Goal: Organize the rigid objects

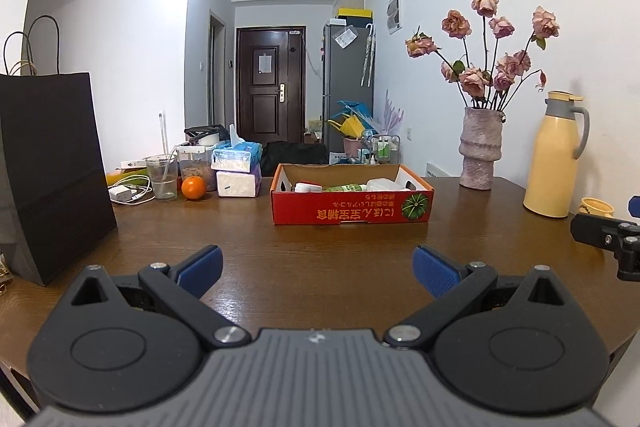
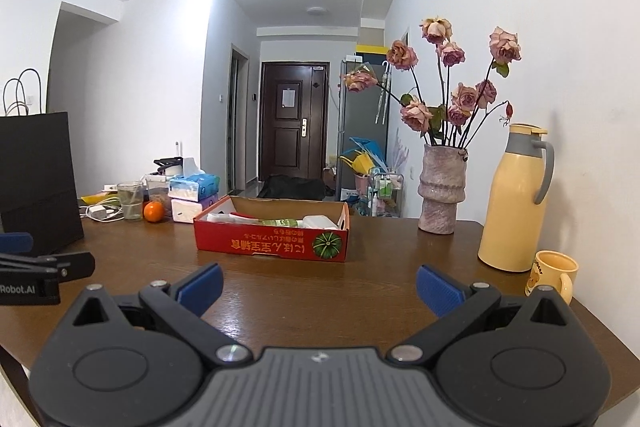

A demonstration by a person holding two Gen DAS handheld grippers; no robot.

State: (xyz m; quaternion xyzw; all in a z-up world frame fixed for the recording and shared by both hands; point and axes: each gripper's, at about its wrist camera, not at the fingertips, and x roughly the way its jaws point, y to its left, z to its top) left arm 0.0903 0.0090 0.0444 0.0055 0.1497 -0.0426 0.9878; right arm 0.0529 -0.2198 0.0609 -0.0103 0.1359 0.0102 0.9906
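Observation:
A red cardboard box (image 1: 352, 205) with a pumpkin print stands mid-table; it also shows in the right wrist view (image 2: 272, 241). It holds a green-labelled bottle (image 1: 348, 188) and white items (image 2: 320, 222). My left gripper (image 1: 318, 269) is open and empty, above the near part of the table and short of the box. My right gripper (image 2: 319, 287) is open and empty, also short of the box. Each gripper shows at the edge of the other's view: the right one (image 1: 608, 235) and the left one (image 2: 44, 267).
On the brown table (image 1: 240, 239) a black paper bag (image 1: 48, 175) stands at the left. Tissue packs (image 1: 236, 167), an orange (image 1: 194, 187), a glass (image 1: 161, 177) and a charger (image 1: 122, 193) sit at the back left. A vase of roses (image 2: 440, 191), yellow thermos (image 2: 514, 199) and yellow mug (image 2: 554, 275) stand at the right.

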